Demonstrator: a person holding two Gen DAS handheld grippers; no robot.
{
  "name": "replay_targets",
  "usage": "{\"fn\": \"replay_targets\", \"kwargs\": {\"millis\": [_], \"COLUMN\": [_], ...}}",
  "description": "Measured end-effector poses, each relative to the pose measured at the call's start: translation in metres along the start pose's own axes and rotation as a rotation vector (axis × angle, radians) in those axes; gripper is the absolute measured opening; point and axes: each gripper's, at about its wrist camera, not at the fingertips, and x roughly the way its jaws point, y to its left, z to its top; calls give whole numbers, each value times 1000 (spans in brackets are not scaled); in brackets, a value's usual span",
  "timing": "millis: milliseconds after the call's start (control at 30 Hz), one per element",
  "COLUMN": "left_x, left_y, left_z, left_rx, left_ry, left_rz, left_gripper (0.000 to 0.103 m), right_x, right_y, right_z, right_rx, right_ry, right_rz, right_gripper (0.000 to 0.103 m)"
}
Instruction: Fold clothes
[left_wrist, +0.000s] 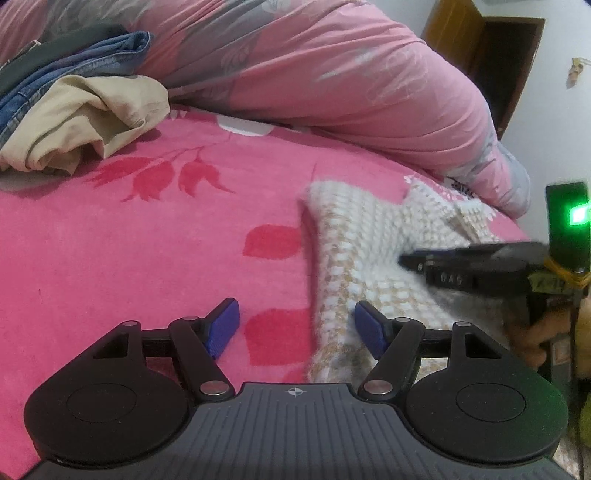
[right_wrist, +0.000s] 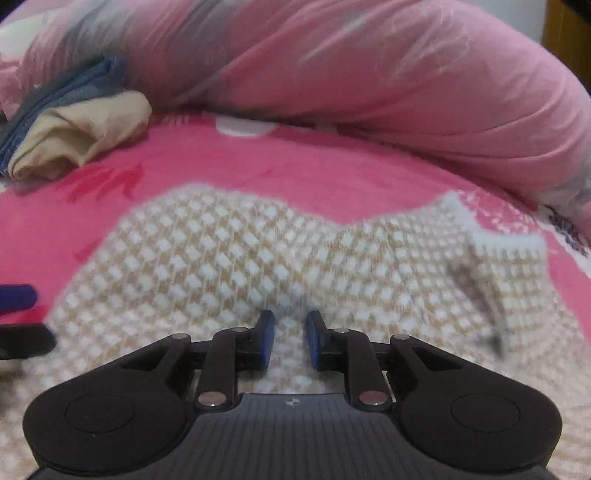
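Fingers, left: the left gripper (left_wrist: 297, 328) holds its blue pads wide apart and empty, low over the pink bedsheet (left_wrist: 110, 258); the right-hand pad (left_wrist: 371, 328) sits over the near edge of the knitted sweater (left_wrist: 354, 243) without pinching it.
Fingers, right: the right gripper (right_wrist: 289, 339) has its pads (right_wrist: 266, 339) drawn near together with a narrow gap. Knit lies behind that gap, but whether any fold is caught cannot be told through the blur.
Sweater: white-and-beige knit spread on the sheet in front of the rolled pink quilt (left_wrist: 332, 74). One part, probably a sleeve (right_wrist: 506, 273), is turned over at the right side in the right wrist view.
Step in hand: likely an early fold, with the sweater mostly flat and the right gripper working over its middle.
Next move: calls for the left pads to close on the near hem, and the right to secure a firm pinch, before lifting a side across.
Pile behind: beige cloth (left_wrist: 81, 122) and blue jeans (left_wrist: 74, 62) lie heaped at the far left, well apart from the sweater.
Hard to make out: the sweater's lower part is hidden under both gripper bodies; the right gripper in the left wrist view is smeared, as is the hand (left_wrist: 543, 336) gripping it.
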Motion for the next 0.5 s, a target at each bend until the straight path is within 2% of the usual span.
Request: {"fn": "replay_targets", "kwargs": {"millis": [67, 100, 167, 233, 267, 333, 367, 433, 500], "left_x": [0, 0, 0, -1, -1, -1, -1, -1, -1], "left_y": [-1, -1, -3, -3, -2, 0, 0, 2, 2], "left_z": [0, 0, -1, -2, -2, -3, -3, -2, -2], "left_rx": [0, 1, 5, 5, 0, -7, -10, -15, -15], "left_ry": [1, 0, -1, -3, -4, -6, -6, -6, -6], "left_rz": [5, 8, 17, 17, 13, 6, 3, -3, -2], "left_gripper": [70, 70, 70, 70, 70, 70, 70, 70, 70], "right_x": [-15, -23, -32, -29, -23, 21, 40, 43, 32], "right_y": [2, 5, 15, 32, 39, 44, 40, 24, 23], "right_z": [11, 17, 29, 40, 42, 35, 28, 28, 34], "right_rx": [21, 23, 1, -53, -82, -125, -118, -32, 4], "right_ry": [-33, -66, -132, -168, -167, -84, -57, -75, -87], "right_rz": [-34, -9, 84, 189, 210, 120, 80, 101, 72], "right_gripper": [20, 20, 20, 19, 19, 17, 12, 10, 11]}}
